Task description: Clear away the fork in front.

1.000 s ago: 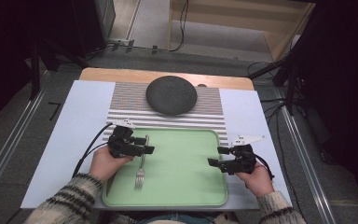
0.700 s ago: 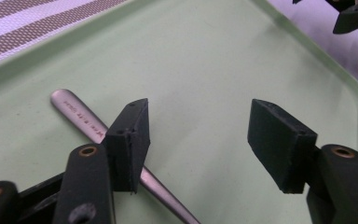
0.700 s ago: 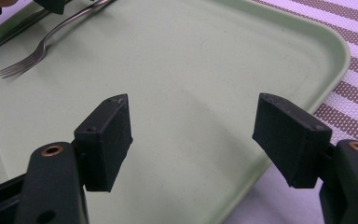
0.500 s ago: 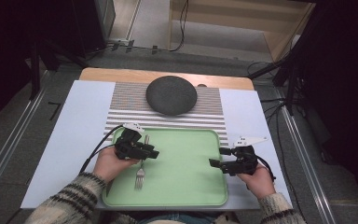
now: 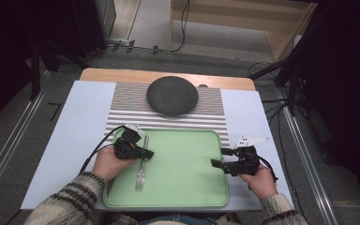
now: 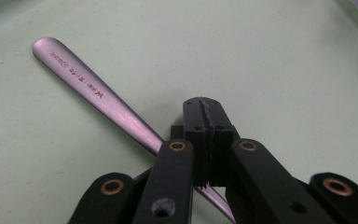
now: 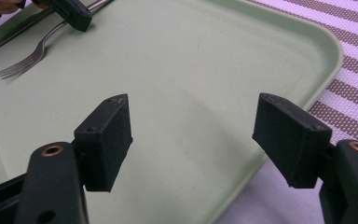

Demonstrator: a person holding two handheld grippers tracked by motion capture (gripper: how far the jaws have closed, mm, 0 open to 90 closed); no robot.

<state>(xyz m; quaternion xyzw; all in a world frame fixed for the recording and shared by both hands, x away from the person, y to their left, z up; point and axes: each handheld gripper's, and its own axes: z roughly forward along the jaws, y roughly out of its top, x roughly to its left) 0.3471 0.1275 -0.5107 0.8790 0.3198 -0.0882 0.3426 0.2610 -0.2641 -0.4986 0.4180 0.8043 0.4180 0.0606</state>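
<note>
A metal fork lies on the left part of a pale green tray, tines toward the person. My left gripper sits low over the fork's handle, jaws pressed together. In the left gripper view the shut jaws stand above the handle, which runs beneath them; nothing shows between the pads. My right gripper hovers over the tray's right side with its jaws wide apart and empty. The right gripper view has the fork and the left gripper at its top left.
A dark round plate rests on a striped placemat beyond the tray. The placemat borders the tray's rim. A pale sheet covers the table to either side. Cables trail on the floor.
My left gripper has shifted slightly right and down onto the fork's handle. The fork and the right gripper have stayed in place.
</note>
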